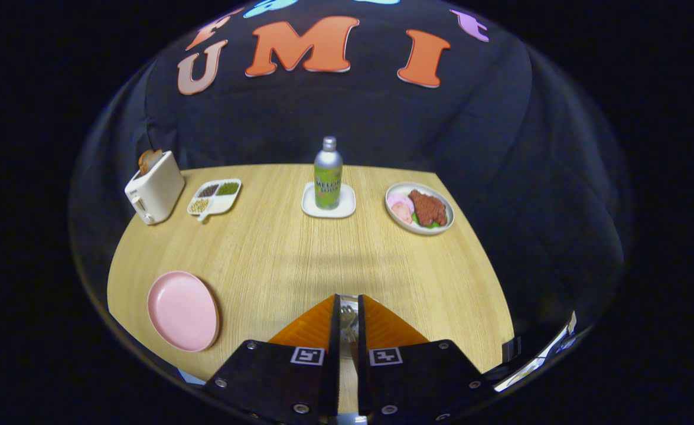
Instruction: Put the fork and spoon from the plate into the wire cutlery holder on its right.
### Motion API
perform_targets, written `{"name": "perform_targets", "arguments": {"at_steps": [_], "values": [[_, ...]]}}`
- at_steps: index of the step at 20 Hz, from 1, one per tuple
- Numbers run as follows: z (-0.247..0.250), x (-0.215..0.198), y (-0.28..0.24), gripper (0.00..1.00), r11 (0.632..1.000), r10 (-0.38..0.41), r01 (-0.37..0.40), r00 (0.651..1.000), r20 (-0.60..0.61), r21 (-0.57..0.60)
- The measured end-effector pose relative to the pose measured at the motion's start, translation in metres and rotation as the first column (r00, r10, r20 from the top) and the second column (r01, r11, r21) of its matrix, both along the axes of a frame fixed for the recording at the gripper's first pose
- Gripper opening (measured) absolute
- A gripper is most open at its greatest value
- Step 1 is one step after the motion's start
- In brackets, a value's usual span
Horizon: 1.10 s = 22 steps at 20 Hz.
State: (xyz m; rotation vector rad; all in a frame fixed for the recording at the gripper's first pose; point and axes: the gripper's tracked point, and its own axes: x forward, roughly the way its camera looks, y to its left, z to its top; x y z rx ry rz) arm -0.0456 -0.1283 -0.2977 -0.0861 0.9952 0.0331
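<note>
Tool (347, 313) clamps fork (347, 321) between its fingers.

Tool-mounted fisheye, high over table (276, 254), facing booth wall.

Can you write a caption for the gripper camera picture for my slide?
Gripper shut on a silver metal fork, above the wooden table, right of an empty round pink plate.
</note>
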Motion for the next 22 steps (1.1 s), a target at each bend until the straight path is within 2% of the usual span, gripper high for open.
{"name": "perform_targets", "arguments": {"at_steps": [3,6,9,11,12,14,18,22], "values": [[0.053,0.038,-0.004,0.15,1.0,0.006,-0.004,0.981,0.196,-0.011],[0.097,0.069,-0.017,0.23,0.997,0.02,0.012,0.926,0.378,-0.081],[0.142,0.09,-0.013,0.33,0.998,0.006,0.025,0.863,0.506,-0.055],[0.165,0.104,-0.013,0.47,0.997,0.008,0.036,0.805,0.593,-0.063],[0.174,0.111,-0.013,0.64,0.997,0.007,0.043,0.787,0.617,-0.066],[0.193,0.117,-0.008,0.8,0.999,0.0,0.034,0.753,0.659,-0.04],[0.232,0.124,0.009,0.9,1.0,-0.004,0.0,0.691,0.722,0.005],[0.256,0.125,0.018,0.96,1.0,0.017,-0.028,0.656,0.754,0.002]]}}
